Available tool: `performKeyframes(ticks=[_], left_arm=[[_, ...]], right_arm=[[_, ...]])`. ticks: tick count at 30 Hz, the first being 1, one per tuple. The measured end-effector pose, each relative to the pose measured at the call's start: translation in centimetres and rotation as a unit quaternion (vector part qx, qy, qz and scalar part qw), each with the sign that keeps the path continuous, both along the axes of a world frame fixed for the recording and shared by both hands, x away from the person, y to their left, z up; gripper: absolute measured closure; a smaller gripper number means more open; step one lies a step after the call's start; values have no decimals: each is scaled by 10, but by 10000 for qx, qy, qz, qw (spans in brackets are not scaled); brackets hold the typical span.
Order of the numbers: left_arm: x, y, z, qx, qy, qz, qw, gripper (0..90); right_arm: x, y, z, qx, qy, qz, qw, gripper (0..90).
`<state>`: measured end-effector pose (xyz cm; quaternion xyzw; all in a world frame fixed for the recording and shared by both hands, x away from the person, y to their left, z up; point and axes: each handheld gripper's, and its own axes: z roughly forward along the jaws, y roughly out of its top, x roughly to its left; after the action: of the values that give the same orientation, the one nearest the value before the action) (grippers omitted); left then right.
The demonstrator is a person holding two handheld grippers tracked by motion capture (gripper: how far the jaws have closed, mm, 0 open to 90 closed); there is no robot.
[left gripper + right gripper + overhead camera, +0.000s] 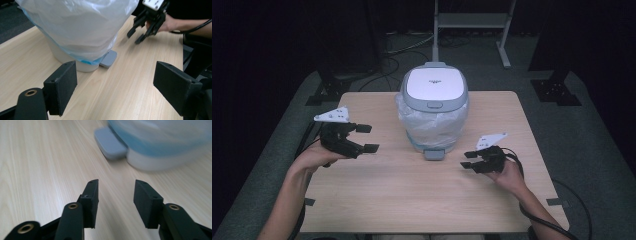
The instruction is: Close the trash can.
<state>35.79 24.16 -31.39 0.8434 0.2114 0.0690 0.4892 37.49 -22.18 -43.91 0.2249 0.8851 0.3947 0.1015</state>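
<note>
A small pedal bin (434, 107) with a white and grey lid (434, 84) stands at the back middle of the wooden table (387, 200). A translucent bag (80, 25) hangs over its sides, and its grey pedal (434, 154) points toward me. My left gripper (368, 138) hovers left of the bin, open and empty, its jaws aimed at the bin's base (115, 87). My right gripper (468, 160) is low over the table just right of the pedal (110, 143), open with nothing between its jaws (116, 200). It also shows in the left gripper view (134, 37).
Behind the table stands a metal frame (472, 22) with cables on the floor. Black stand feet sit at the back left (329, 85) and back right (557, 90). A cable (542, 220) trails from my right gripper over the table's front right corner.
</note>
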Motion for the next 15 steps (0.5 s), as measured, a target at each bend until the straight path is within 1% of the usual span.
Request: performKeyframes(ticks=[2, 4, 6, 9, 12, 14, 15], left_arm=[[-3, 0, -4, 12, -29, 7, 10000, 185], [-7, 2, -8, -36, -48, 42, 10000, 185], [-11, 5, -13, -53, -72, 60, 9999, 185], [-16, 8, -22, -8, -72, 114, 9999, 185], [-21, 13, -30, -42, -25, 146, 9999, 185], [-25, 15, -35, -41, -7, 176, 9998, 185], [-26, 16, -36, -57, 0, 175, 9998, 185]], right_arm=[[-3, -15, 0, 20, 61, -174, 9998, 484], [-7, -29, 0, 23, 63, -337, 9994, 464], [-12, -43, 0, 57, 111, -506, 9986, 441], [-20, -63, -1, 83, 148, -707, 9974, 416], [-31, -80, -4, 100, 175, -929, 9955, 391], [-39, -92, -6, 208, 208, -1102, 9935, 371], [-42, -95, -6, 226, 208, -1147, 9929, 366]])
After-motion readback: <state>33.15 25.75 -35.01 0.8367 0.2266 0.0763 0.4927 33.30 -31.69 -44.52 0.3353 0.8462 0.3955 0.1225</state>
